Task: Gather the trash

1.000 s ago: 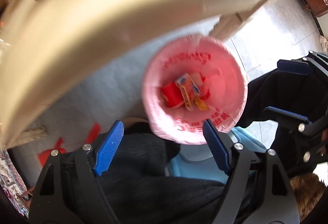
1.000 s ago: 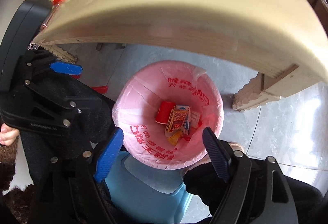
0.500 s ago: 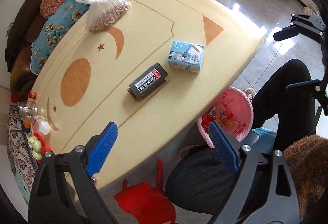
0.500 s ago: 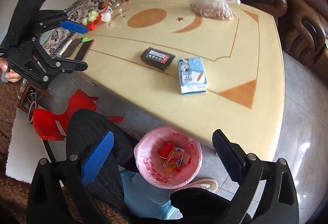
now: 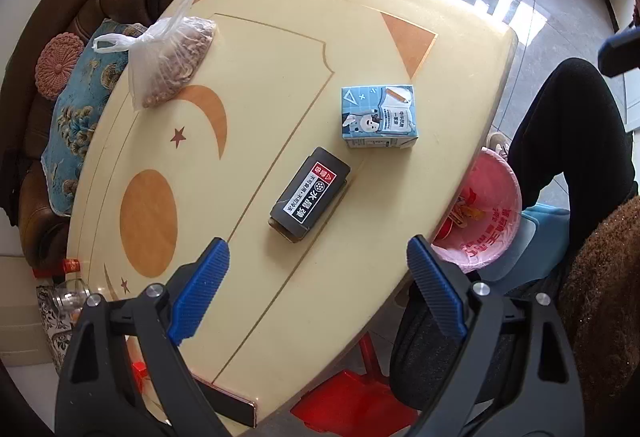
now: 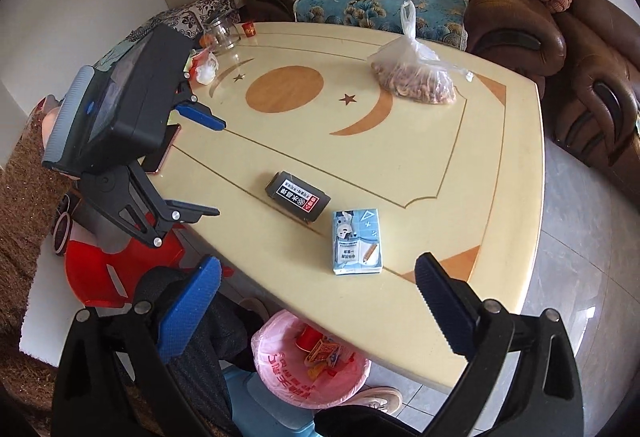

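A blue milk carton (image 5: 378, 117) (image 6: 357, 241) and a black box with a red-and-white label (image 5: 309, 194) (image 6: 298, 196) lie on the cream table (image 5: 280, 37) (image 6: 400, 157). A pink-lined trash bin (image 5: 486, 215) (image 6: 310, 361) holding red and orange wrappers stands on the floor under the table's near edge. My left gripper (image 5: 318, 289) is open and empty, above the table short of the black box. It shows in the right wrist view (image 6: 208, 165) at the left. My right gripper (image 6: 320, 301) is open and empty above the near edge, just short of the carton.
A clear bag of nuts (image 5: 172, 65) (image 6: 414, 75) lies at the far side. A glass jar (image 6: 222, 31) and small items stand at the table's far left corner, a phone (image 6: 162, 153) near the left edge. A brown sofa (image 6: 440, 9) stands behind. A red stool (image 6: 108, 269) and the person's legs (image 5: 560, 141) are beside the bin.
Both grippers have risen from over the trash bin below the table edge to above the tabletop. The carton and black box have come into view. Both stay open and empty.
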Motion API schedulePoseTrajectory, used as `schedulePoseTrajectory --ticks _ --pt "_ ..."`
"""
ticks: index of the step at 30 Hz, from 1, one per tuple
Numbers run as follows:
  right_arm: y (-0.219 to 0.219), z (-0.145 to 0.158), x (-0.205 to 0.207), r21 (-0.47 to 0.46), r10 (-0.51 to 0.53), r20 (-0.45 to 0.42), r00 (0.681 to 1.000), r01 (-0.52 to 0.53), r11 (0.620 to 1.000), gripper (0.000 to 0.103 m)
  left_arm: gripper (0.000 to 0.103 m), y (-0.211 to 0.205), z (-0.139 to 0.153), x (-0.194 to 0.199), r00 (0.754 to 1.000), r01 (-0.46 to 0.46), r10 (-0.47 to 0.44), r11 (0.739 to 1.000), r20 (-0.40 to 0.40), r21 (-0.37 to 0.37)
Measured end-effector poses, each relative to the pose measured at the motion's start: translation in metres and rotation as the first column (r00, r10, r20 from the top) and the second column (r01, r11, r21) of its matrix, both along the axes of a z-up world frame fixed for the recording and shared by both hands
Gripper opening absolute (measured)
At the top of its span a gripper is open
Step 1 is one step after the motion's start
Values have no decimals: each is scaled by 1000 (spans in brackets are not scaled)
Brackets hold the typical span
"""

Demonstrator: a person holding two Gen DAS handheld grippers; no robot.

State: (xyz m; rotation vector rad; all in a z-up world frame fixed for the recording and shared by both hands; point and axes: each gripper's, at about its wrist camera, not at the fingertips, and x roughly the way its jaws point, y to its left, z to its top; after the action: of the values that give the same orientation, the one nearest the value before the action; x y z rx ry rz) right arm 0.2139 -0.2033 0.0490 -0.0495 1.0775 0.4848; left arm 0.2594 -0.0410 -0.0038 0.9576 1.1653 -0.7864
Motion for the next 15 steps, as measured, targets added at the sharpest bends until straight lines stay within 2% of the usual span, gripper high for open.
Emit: schedulePoseTrajectory --ticks 9,15 --pt "3 -16 33 -13 17 -27 999 -17 1000 95 88 -11 -23 21 998 66 -65 997 -26 46" --pt "4 -43 50 -21 17 -74 997 -19 1000 95 88 -20 -57 30 993 109 -104 991 -57 83"
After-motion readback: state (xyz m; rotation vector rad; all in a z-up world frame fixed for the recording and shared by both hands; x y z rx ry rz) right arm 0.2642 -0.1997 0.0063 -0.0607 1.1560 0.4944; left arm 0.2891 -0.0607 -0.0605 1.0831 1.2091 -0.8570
